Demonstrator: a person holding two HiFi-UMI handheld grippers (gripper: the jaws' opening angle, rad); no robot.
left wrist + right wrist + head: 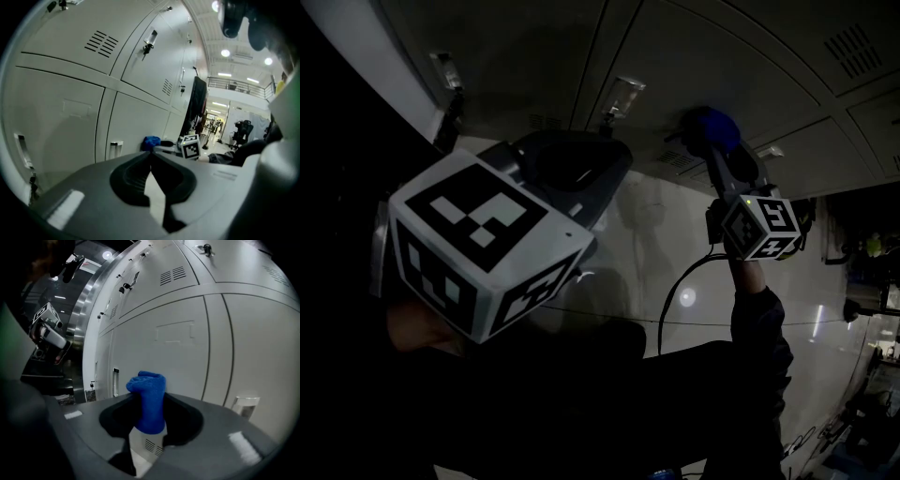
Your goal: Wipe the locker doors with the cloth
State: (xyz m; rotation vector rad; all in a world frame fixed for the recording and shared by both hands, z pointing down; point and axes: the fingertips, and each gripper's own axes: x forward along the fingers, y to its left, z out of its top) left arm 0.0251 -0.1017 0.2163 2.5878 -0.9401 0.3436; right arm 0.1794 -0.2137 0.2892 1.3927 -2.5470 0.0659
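A bunched blue cloth [149,401] sticks up between the jaws of my right gripper [148,397], which is shut on it. In the head view the right gripper [719,142] is raised and the cloth [709,127] rests against the grey locker doors [712,56] near a vent. My left gripper [151,153] is shut on nothing and sits away from the doors, to the left of the cloth [151,142]. In the head view the left gripper [572,167] is close to the camera at lower left.
The locker wall [178,343] has vents [171,274], latches [622,97] and door seams. A black cable [675,300] hangs from the right gripper. The shiny floor [825,309] and an open hall [234,122] with chairs and clutter lie beyond.
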